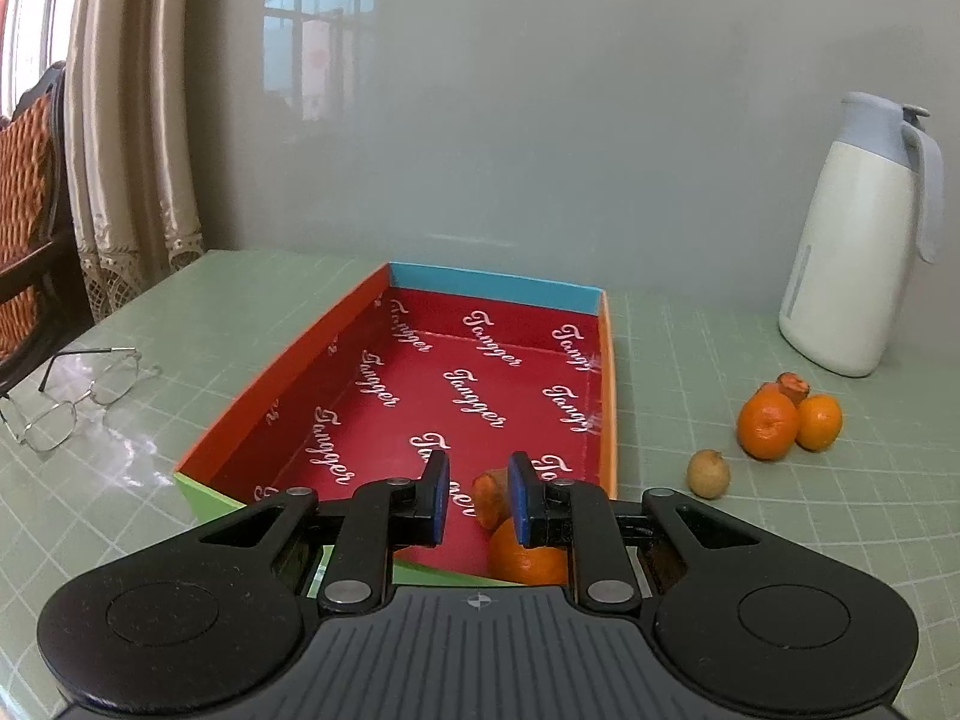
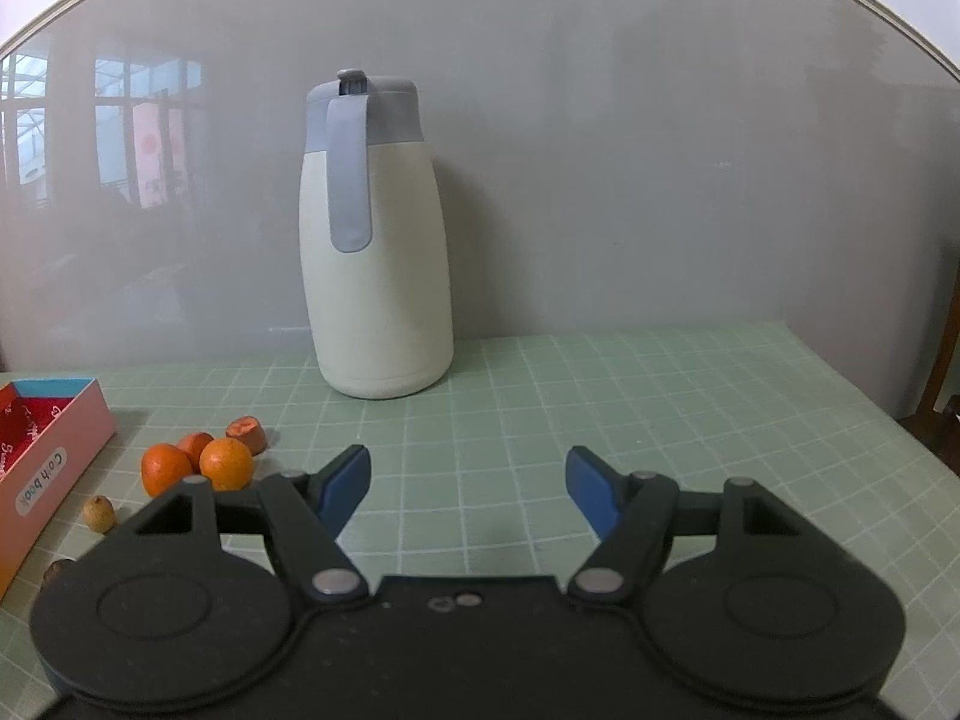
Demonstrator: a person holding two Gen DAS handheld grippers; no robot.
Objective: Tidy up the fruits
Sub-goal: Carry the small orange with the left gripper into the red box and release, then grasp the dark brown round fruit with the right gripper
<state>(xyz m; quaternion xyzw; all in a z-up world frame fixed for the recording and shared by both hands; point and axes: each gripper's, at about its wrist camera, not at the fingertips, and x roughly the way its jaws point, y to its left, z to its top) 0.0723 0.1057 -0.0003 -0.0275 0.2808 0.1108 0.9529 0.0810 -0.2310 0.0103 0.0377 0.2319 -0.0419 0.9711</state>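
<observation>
A box (image 1: 288, 372) with a red printed lining lies on the green grid mat. My left gripper (image 1: 478, 462) hovers over its near right corner, jaws drawn close with only a narrow gap. Through that gap shows an orange-brown stub (image 1: 489, 498), resting in the box against a tangerine (image 1: 528, 558); the pads do not press it. Right of the box lie two tangerines (image 1: 767, 425), a second stub (image 1: 793, 385) and a small brown longan (image 1: 708, 474). My right gripper (image 2: 468, 480) is open over bare mat, with the tangerines (image 2: 226, 463) to its left.
A white jug (image 2: 378, 270) with a grey lid stands against the wall behind the loose fruit. Spectacles (image 1: 72, 402) lie left of the box. A chair (image 1: 24, 210) and curtains are at the far left. Another small brown fruit (image 2: 57, 573) sits beside the box (image 2: 54, 468).
</observation>
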